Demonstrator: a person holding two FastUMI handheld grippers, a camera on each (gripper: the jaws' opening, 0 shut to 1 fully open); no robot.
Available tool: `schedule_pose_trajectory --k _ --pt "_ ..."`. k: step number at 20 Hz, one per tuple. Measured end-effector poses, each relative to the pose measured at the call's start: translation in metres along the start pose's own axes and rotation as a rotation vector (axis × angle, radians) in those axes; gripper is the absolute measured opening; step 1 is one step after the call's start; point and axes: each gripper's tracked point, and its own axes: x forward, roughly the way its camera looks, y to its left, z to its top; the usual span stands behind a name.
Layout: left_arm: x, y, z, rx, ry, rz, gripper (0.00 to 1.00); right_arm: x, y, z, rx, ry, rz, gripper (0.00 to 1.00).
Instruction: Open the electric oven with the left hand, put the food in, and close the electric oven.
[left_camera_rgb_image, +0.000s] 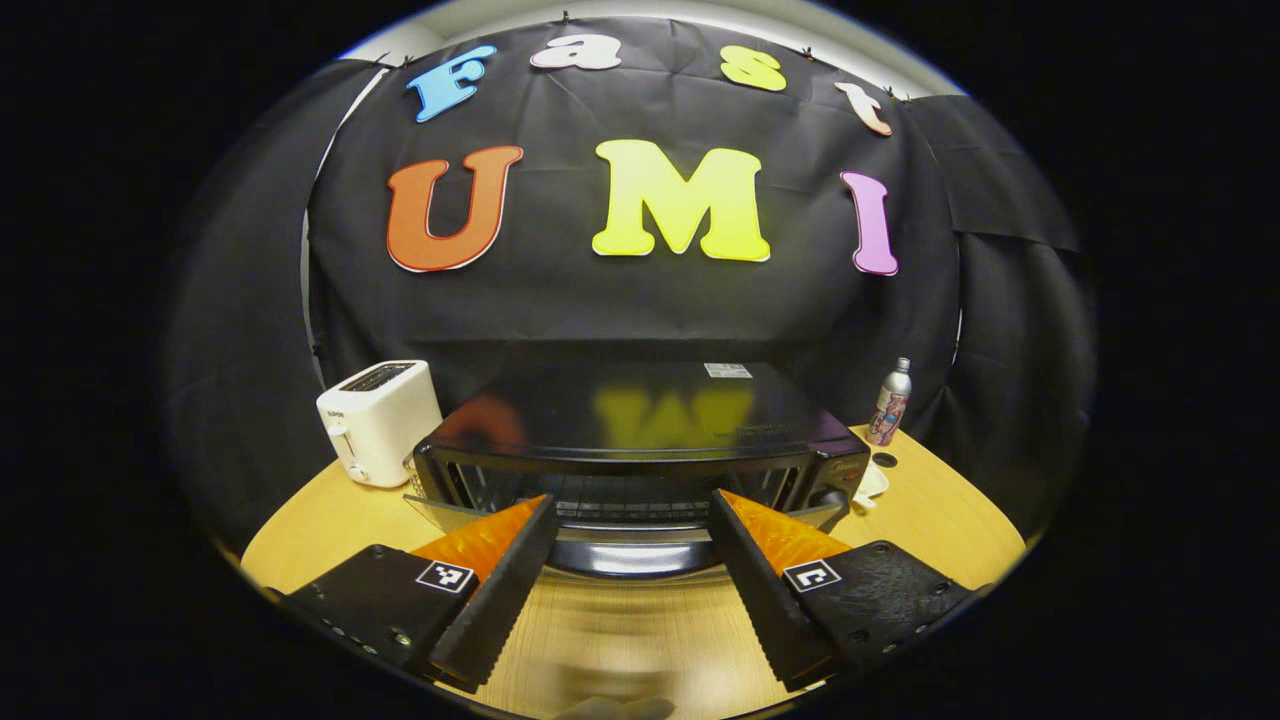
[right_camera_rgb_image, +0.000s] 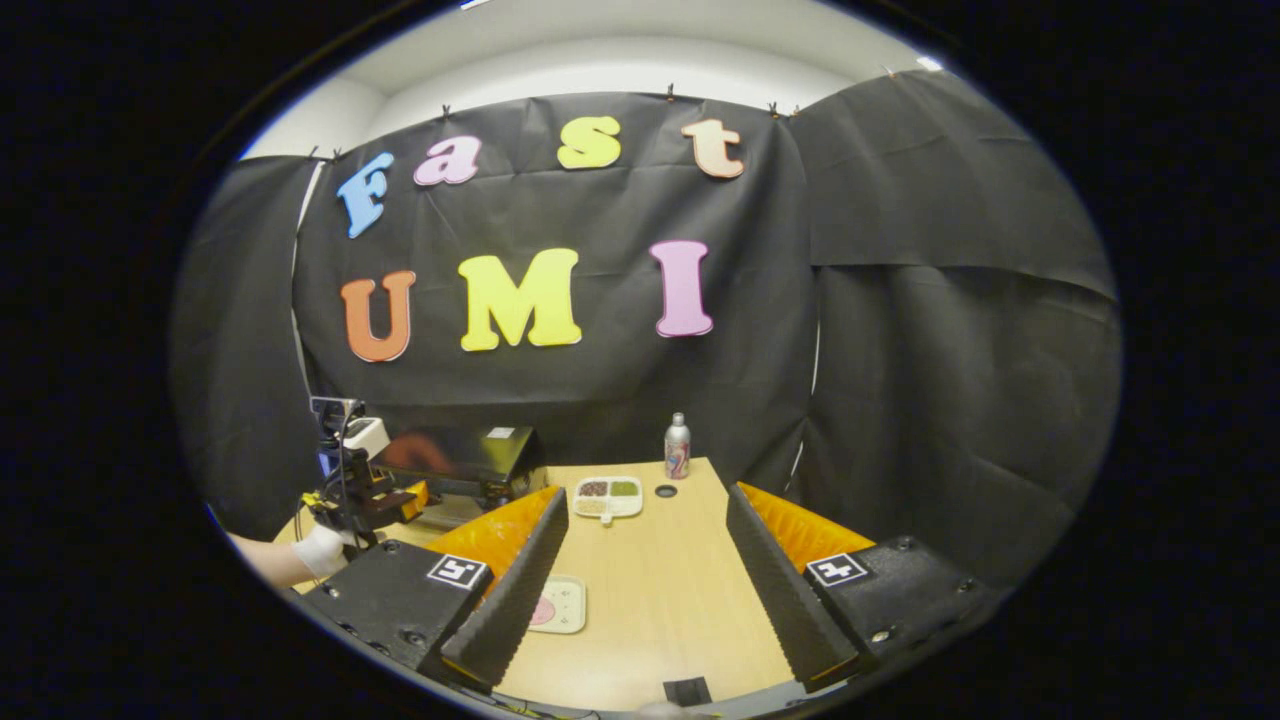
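In the left gripper view, a white plastic toaster (left_camera_rgb_image: 378, 420) stands at the far left of the light wooden table (left_camera_rgb_image: 940, 520), just beside the black electric oven (left_camera_rgb_image: 640, 430) with a glossy top. The oven's glass door (left_camera_rgb_image: 630, 515) is lowered toward the camera, and the wire rack inside can be seen. The left gripper (left_camera_rgb_image: 632, 560) is in front of this door with its two fingers spread wide apart and nothing between them. To the right of the oven, a slim metal bottle (left_camera_rgb_image: 890, 402) with a printed label stands near the cloth wall, with a small dark round cap (left_camera_rgb_image: 885, 460) on the table close to it. In the right gripper view, the left gripper appears far at the left, held by a hand in a white glove (right_camera_rgb_image: 322, 550) before the oven. The right gripper (right_camera_rgb_image: 645, 580) is released too, wide and empty, above the table. A small pale tray with a pink piece of food (right_camera_rgb_image: 556, 604) lies just beside its left finger, partly hidden. Farther back, a white divided dish (right_camera_rgb_image: 608, 496) with dark, green and pale portions rests right of the oven, near the bottle.
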Motion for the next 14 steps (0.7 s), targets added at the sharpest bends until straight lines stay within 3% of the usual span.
schedule_pose_trajectory --k 4,14 --pt "-0.021 -0.001 -0.024 0.058 0.031 0.000 0.96 -0.007 0.005 -0.009 0.006 0.019 0.023 0.97" --pt "-0.051 -0.003 -0.078 0.051 0.097 -0.002 0.96 -0.018 0.009 -0.034 0.002 0.071 0.021 0.97"
